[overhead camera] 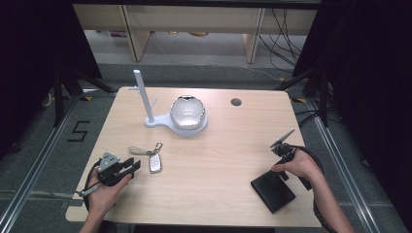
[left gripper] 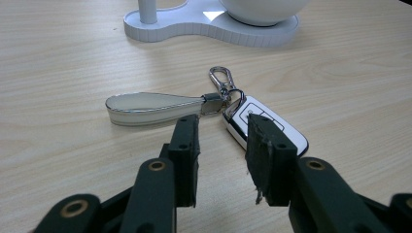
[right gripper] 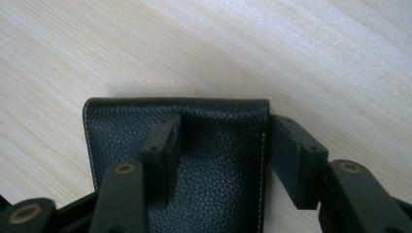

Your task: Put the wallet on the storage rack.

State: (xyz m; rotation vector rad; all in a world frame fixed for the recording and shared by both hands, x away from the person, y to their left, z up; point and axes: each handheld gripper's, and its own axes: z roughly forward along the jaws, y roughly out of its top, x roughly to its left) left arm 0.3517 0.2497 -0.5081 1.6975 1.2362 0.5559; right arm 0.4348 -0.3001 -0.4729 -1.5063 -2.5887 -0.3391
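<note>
A white car key fob with a cream leather strap and a metal clip lies on the wooden table at the front left. My left gripper is just left of it, open and empty. In the left gripper view the jaws of this gripper stand apart, with the fob and strap right beyond their tips. A black leather wallet lies flat at the front right. My right gripper is open over the wallet, one jaw above the leather and the other outside its stitched edge.
A white stand with an upright pole and a shiny round bowl sits at the back middle of the table. A small round cable hole lies to its right. Dark tripod legs flank the table on both sides.
</note>
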